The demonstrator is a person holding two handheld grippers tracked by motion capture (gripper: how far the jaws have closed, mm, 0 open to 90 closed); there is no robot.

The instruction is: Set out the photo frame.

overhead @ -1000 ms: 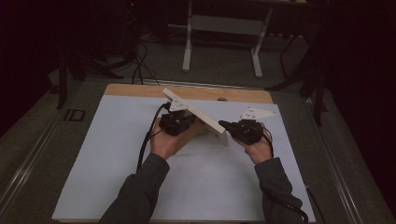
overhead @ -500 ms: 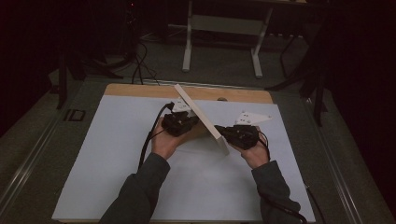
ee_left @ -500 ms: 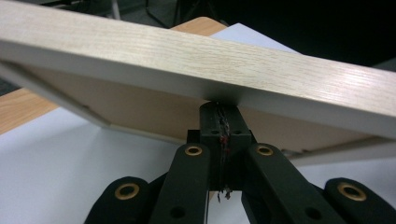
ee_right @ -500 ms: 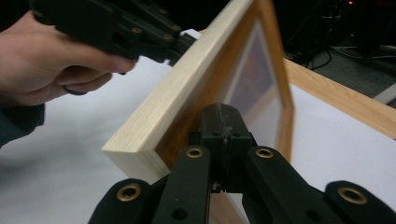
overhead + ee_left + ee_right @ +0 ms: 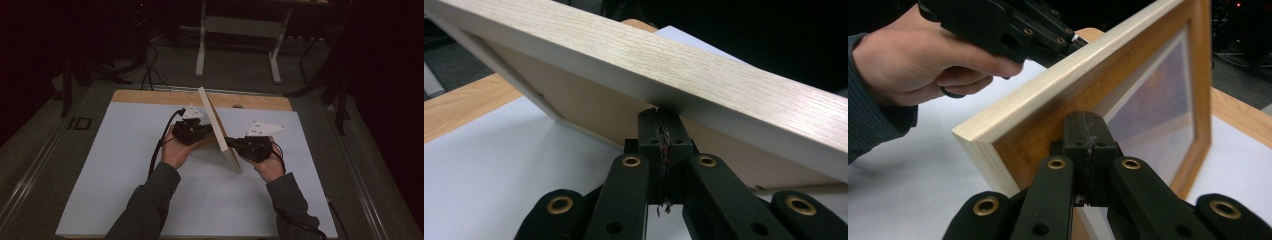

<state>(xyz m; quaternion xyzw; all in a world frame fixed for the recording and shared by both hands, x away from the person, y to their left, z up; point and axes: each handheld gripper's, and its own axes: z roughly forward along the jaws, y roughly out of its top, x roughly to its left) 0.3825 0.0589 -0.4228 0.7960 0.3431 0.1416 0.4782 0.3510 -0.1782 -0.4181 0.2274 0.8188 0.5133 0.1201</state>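
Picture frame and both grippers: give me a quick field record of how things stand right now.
object: wooden picture frame, light wood rim, glazed front
frame pose: tilted on edge above the white table sheet; whether its low corner touches the sheet cannot be told
left gripper: shut, fingers butted against the frame's back side, not around it
right gripper: shut, fingers pressed against the frame's front border
grip type: frame squeezed between the two shut grippers from opposite faces
table edge: bare wooden strip at the far side
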